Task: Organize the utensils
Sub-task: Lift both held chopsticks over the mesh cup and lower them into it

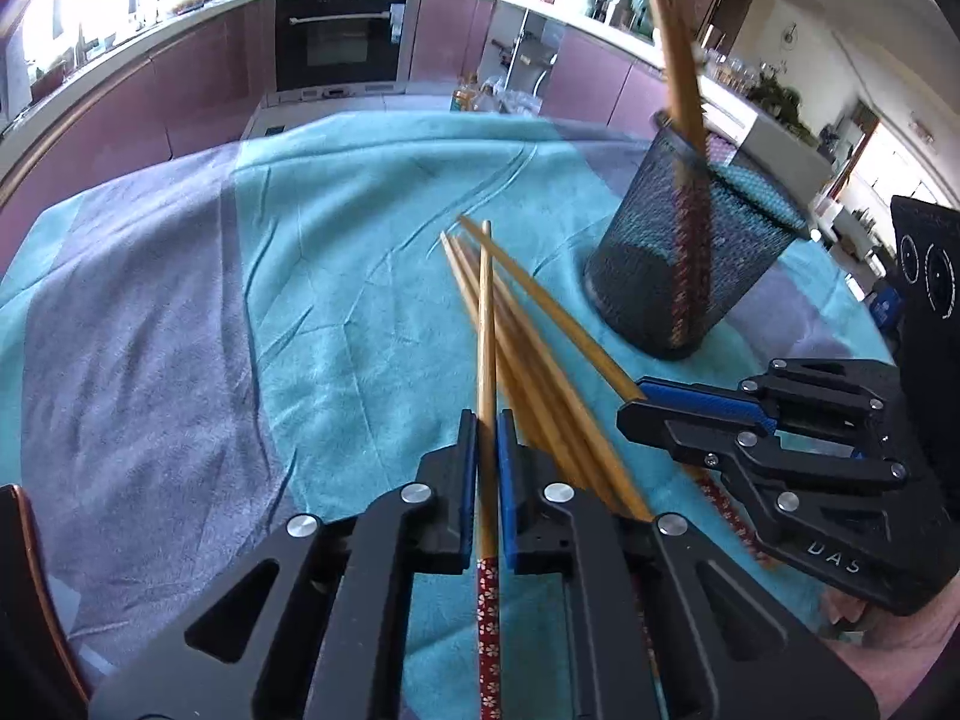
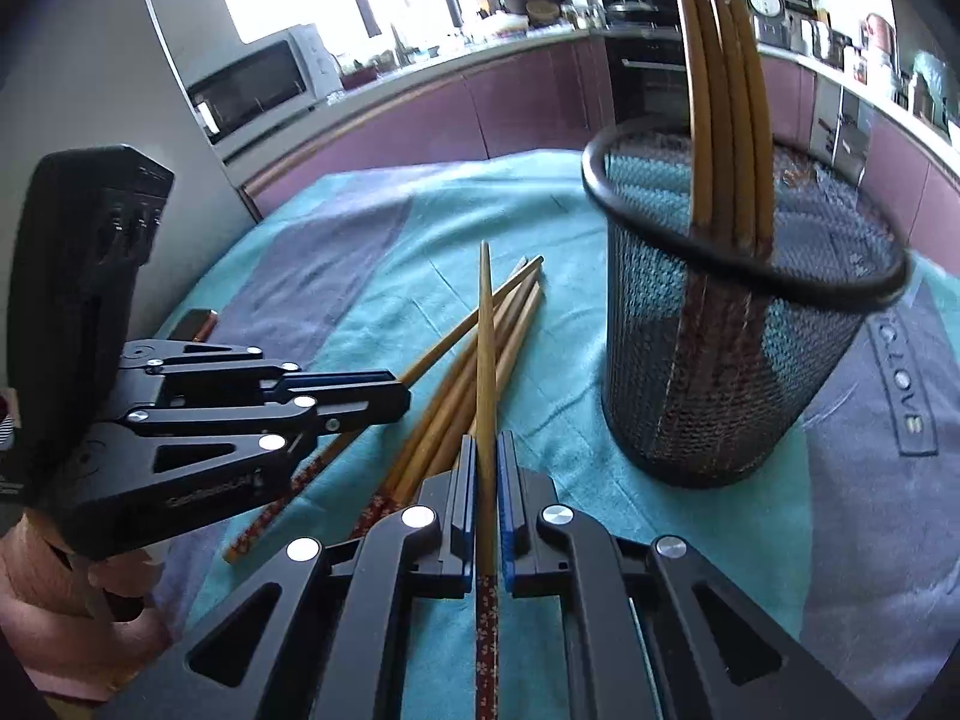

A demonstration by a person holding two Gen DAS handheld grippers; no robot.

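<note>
Left tool point(image 1: 487, 420): blue-padded fingers point(image 1: 467, 480) clamped on one bamboo chopstick point(image 1: 486, 324), whose plain tip points forward over the desk and whose red floral-patterned handle end runs back between the arms.

Right tool point(image 2: 487, 450): likewise clamped on a single chopstick point(image 2: 485, 336) with the same bamboo tip and red patterned handle. In the left wrist view this tool lies at lower right, and its black housing bears the partial lettering "DAS".

Loose chopsticks point(image 1: 540, 372): a small pile fanned on the cloth, directly beneath and between the two tools, tips towards the far side of the desk; some show red patterned handles.

Mesh cup point(image 2: 732, 360): black wire-mesh cylinder with a solid rim, standing upright on the cloth beside the pile, to the right in both views. It holds several chopsticks point(image 2: 720, 90) standing handle-down, tips rising above the rim.

Cloth point(image 1: 336, 276): teal with grey-violet panels, covering the desk. A sewn label near the cup reads "LOVE" in the right wrist view, seen upside down.

Background: kitchen with mauve cabinet fronts, built-in oven point(image 1: 339, 36) and a microwave point(image 2: 252, 90).
</note>
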